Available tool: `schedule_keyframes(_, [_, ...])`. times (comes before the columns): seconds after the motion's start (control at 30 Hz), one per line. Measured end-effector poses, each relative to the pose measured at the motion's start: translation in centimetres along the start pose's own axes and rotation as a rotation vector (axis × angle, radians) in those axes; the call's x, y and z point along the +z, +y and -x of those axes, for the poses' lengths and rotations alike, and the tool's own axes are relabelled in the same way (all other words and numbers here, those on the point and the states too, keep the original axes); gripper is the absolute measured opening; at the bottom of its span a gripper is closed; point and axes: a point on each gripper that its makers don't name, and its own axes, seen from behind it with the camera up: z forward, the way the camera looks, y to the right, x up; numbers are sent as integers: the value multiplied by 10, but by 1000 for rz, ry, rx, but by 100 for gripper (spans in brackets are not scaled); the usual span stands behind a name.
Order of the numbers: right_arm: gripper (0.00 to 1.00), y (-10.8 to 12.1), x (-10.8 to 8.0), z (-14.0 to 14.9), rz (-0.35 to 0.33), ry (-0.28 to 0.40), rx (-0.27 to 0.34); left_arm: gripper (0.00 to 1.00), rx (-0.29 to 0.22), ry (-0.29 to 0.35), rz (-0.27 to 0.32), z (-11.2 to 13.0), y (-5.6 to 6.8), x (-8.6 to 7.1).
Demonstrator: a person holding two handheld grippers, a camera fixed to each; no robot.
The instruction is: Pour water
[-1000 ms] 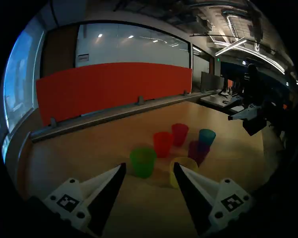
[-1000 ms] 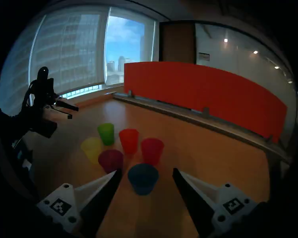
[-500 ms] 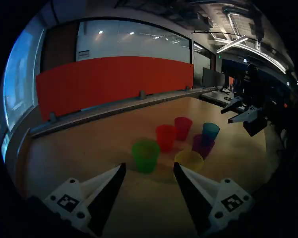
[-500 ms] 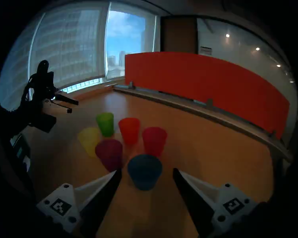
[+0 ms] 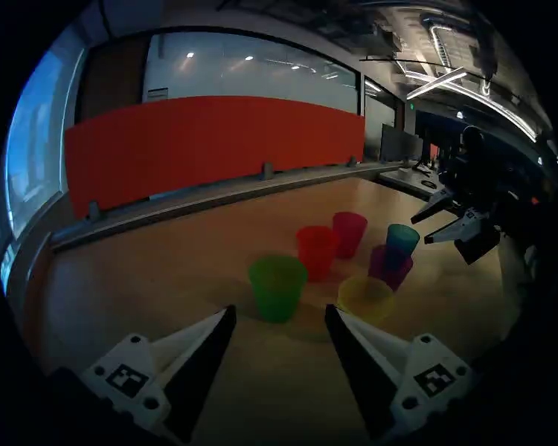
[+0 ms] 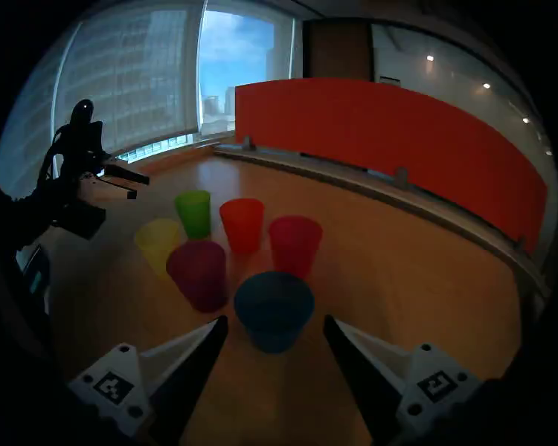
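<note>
Wooden table, six upright cups (contents unclear), blue cup nearest.

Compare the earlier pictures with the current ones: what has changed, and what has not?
The right tongs have moved nearer the blue cup, and the left tongs nearer the green cup. Nothing was gripped or released. Both tongs stay open, and the cups keep their cluster.
</note>
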Motion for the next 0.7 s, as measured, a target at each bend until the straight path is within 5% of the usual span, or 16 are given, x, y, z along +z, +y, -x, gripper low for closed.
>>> schedule_keyframes(0.7, [100,-3,44,10,-27,-25,-11,88,-1,-23,3,9,-9,20])
